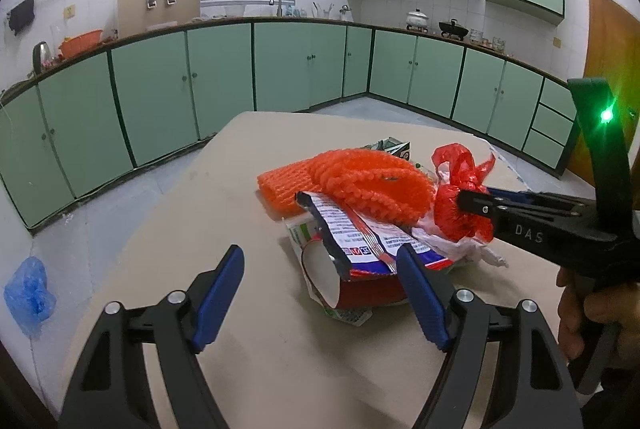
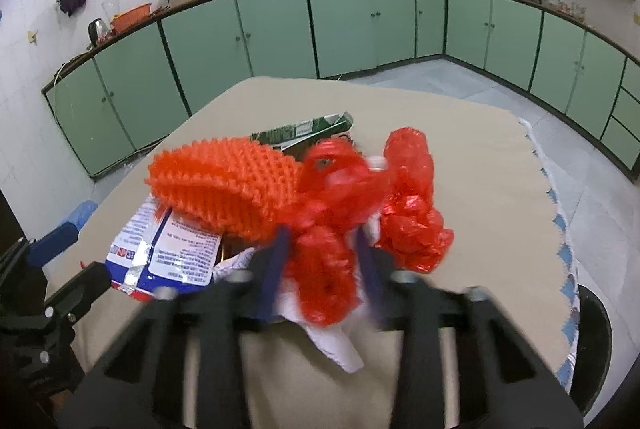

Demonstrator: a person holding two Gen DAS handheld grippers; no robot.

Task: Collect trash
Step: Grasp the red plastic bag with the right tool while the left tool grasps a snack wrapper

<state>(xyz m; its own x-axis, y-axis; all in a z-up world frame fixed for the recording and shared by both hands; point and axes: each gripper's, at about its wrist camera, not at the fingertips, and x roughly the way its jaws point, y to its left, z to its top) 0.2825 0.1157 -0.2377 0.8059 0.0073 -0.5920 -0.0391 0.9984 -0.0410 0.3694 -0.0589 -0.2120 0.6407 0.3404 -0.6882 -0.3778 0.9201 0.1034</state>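
- Blue-padded left tool [image 1: 320,295] spreads wide at the lower centre of the left wrist view, empty, poised low before a heap of trash: snack wrapper [image 1: 360,241], orange foam net [image 1: 352,185], on the table [image 1: 208,213].
- At right, the right tool [image 1: 466,203] reaches in level, pinching a red plastic bag [image 1: 456,213].
- Right wrist view, lower centre: right tool [image 2: 320,249] narrowed around that red plastic bag [image 2: 320,261], apparently to lift it off the pile; white paper [image 2: 336,345] lies beneath.

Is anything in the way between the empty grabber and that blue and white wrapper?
Nothing visible blocks it. The left gripper is open just in front of the blue and white wrapper, with only bare table between. The right gripper is shut on the red plastic bag, off to the side.
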